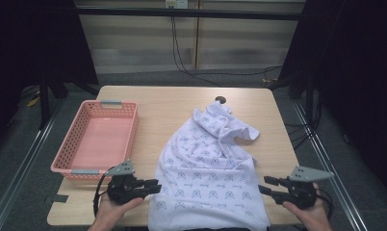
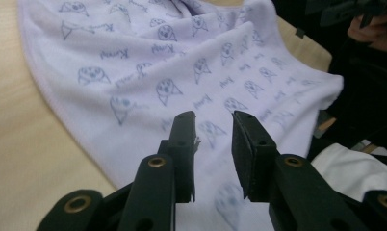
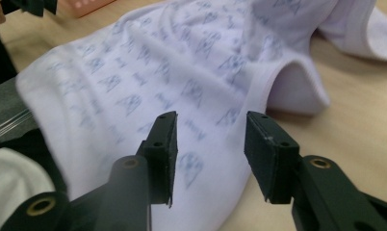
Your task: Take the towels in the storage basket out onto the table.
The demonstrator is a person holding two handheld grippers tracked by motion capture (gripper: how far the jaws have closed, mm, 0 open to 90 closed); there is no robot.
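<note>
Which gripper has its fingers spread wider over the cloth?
The right gripper: clearly wider gap above the patterned cloth than the left gripper, neither pinching it.

The white cloth carries a repeated blue-grey print of small faces paired with a short cursive word, too blurred to read.

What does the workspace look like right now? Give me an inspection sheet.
Surface: light wooden table, with a dark round hole near its far edge.
Job's things: white printed cloth, spread flat near the front, bunched at its far end, hanging over the near edge.
Clutter: pink basket, empty, at the table's left.
Grippers: left claw at the cloth's left edge, jaws apart; right claw at its right edge, jaws apart; neither grips the cloth.
Cables: black cables on the floor behind the table.
Surroundings: dark curtains, wooden panels.
</note>
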